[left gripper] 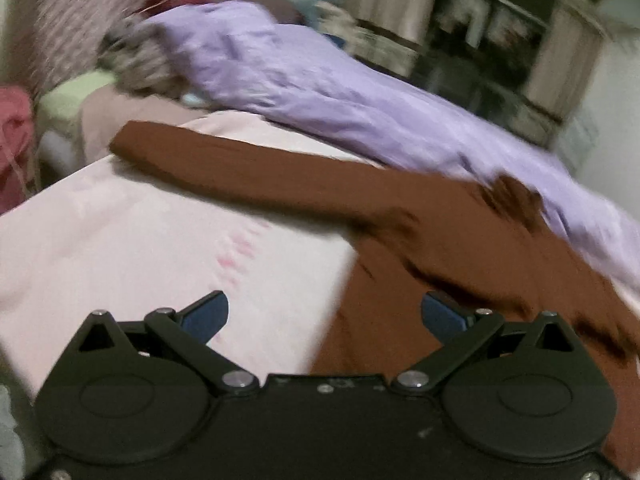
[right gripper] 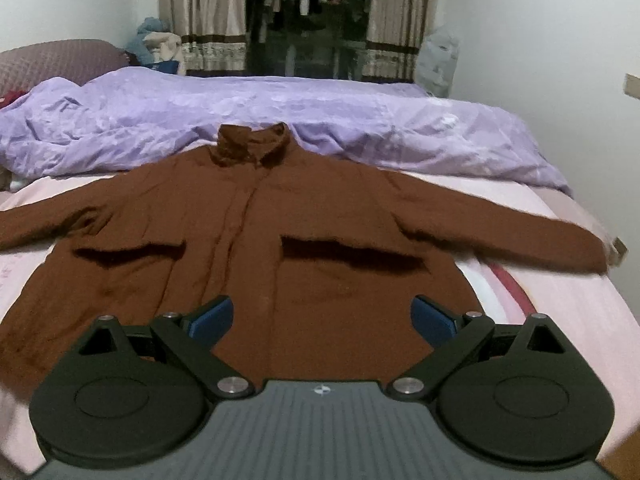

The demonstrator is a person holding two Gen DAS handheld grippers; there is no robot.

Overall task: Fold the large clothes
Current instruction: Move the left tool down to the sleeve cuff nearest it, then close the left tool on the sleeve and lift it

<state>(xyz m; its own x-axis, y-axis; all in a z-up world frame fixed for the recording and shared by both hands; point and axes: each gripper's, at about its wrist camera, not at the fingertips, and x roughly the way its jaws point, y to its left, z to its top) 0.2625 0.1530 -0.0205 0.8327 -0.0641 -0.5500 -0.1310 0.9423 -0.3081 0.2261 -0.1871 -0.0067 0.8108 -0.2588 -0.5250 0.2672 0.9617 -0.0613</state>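
Left wrist view is blurred and tilted. Taking the brown jacket (left gripper: 460,248) as the landmark: far to its left a pink bundle (left gripper: 14,152) hangs at the frame edge, and beyond it a mauve headboard (left gripper: 72,32) rises. The pink sheet (left gripper: 120,232) lies under and to the left of the jacket, whose one sleeve stretches left across the sheet. Behind the jacket a lilac quilt (left gripper: 320,96) is heaped along the far side of the bed, touching the jacket's collar. A grey patterned cloth (left gripper: 140,60) sits at the quilt's left end. The left gripper (left gripper: 325,314) hovers over the jacket's left edge, released, its blue pads (left gripper: 210,314) wide apart with nothing between them.

Right wrist view is sharp. The jacket (right gripper: 260,232) lies flat on the sheet (right gripper: 580,320), front up, collar away from the camera, both sleeves spread out to the sides, two pocket flaps across the chest. Left of the jacket, the headboard (right gripper: 60,58) shows at the far corner. Behind the jacket the quilt (right gripper: 280,112) runs the width of the bed, its near edge just touching the collar. Beyond the quilt stand curtains (right gripper: 200,12) on either side of a dark window (right gripper: 308,20). The right gripper (right gripper: 322,318) hangs above the jacket's lower hem, also released, its pads (right gripper: 434,320) spread and empty.
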